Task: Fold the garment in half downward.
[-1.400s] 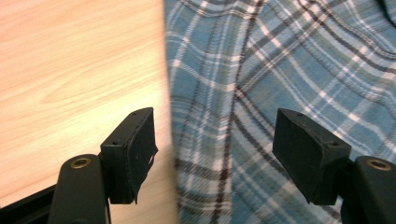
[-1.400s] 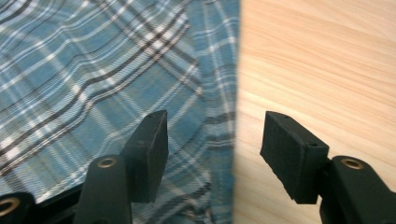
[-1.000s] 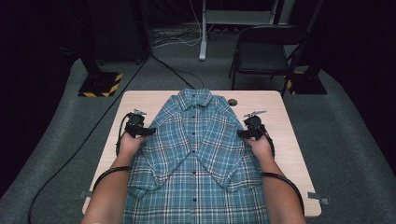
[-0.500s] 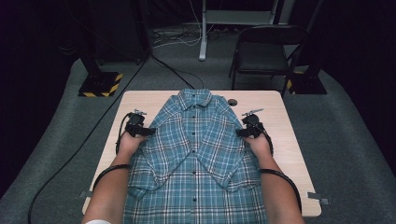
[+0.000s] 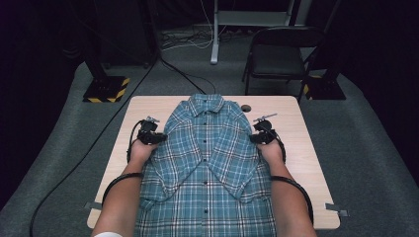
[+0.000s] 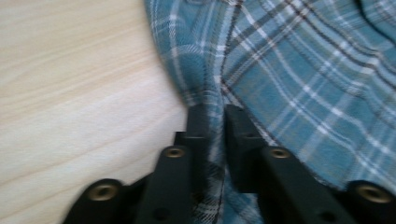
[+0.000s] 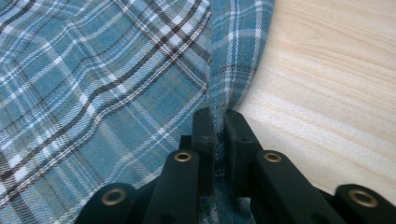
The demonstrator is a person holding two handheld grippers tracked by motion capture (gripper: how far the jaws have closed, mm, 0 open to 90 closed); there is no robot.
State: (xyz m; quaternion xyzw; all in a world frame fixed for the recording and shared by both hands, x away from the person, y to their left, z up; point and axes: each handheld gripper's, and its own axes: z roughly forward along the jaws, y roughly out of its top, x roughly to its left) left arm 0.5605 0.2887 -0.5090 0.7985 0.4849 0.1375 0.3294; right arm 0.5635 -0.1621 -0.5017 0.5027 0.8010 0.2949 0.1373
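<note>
The plaid shirt looks light, soft and floppy, so both grippers' fingers have just closed, pinching doubled fabric at its left and right edges

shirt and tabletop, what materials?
Plaid shirt: soft woven cloth, likely cotton, matte; it creases and bunches where each tool pinches it. Table: pale wood or wood-look laminate, smooth, with visible grain lines; which of the two is unclear.
</note>
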